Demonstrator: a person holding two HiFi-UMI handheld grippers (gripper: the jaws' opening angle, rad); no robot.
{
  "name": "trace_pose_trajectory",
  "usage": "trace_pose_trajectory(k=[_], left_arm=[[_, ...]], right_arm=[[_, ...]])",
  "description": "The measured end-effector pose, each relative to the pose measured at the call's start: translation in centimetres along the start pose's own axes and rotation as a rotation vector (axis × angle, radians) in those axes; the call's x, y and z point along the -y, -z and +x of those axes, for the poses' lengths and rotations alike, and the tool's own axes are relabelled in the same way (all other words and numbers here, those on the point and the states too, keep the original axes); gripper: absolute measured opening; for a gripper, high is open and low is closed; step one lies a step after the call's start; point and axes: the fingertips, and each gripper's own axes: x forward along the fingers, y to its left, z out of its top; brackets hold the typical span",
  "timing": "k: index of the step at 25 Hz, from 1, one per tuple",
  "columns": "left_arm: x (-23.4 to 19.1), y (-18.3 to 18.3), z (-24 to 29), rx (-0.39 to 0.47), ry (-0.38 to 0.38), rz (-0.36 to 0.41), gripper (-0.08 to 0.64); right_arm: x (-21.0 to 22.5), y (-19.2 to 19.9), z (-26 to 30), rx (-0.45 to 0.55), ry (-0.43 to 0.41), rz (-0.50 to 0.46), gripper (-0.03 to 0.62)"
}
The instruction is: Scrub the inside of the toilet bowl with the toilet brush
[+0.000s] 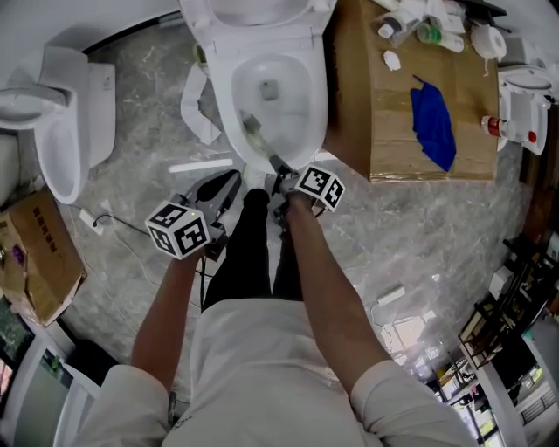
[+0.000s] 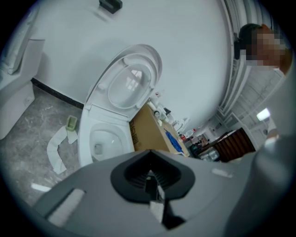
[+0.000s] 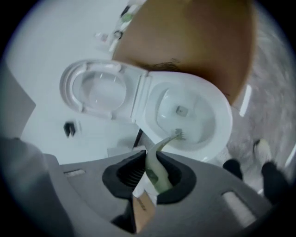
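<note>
Over the white toilet bowl [image 1: 229, 122], the right gripper [image 1: 281, 177] is clamped on a toilet brush [image 1: 256, 133] with a pale green curved handle. Its small bristle head sits inside the bowl near the front wall. Beside it, the left gripper [image 1: 225, 185] hangs empty, jaws pressed together.

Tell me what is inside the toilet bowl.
The toilet brush reaches inside the toilet bowl, head by the near wall, handle clamped in the right gripper. The drain opening shows at the bottom. Under the rim is hidden.

toilet lid [image 1: 262, 10]: cut off by top edge | items [image 1: 432, 22] on cardboard box [image 1: 384, 122]: too small to tell
</note>
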Motion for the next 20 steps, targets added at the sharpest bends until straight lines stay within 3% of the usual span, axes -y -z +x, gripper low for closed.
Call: trace_pose_trajectory(k=[3, 7, 12, 18, 20], left_arm=[[-0.4, -0.1, -0.2, 0.003, -0.001, -0.001, -0.006], [-0.7, -0.2, -0.5, 0.014, -0.005, -0.004, -0.006], [-0.4, 0.6, -0.7, 0.014, 0.000, -0.008, -0.006], [0.6, 1.3, -0.2, 0.009, 0.010, -0.010, -0.006], [0.7, 1.3, -0.1, 0.012, 0.012, -0.010, -0.006]], right_arm=[[-1.3, 0.5, 0.6, -0.183, -0.005, -0.340, 0.061], [-1.0, 0.0, -0.8, -0.368, -0.037, -0.629, 0.063], [0.3, -1.3, -4.4, -0.516, -0.054, -0.793, 0.061], [2.9, -0.7, -7.9, -0.781, 0.025, -1.067, 0.062], [3.1, -0.7, -8.1, -0.812, 0.023, -1.084, 0.063]])
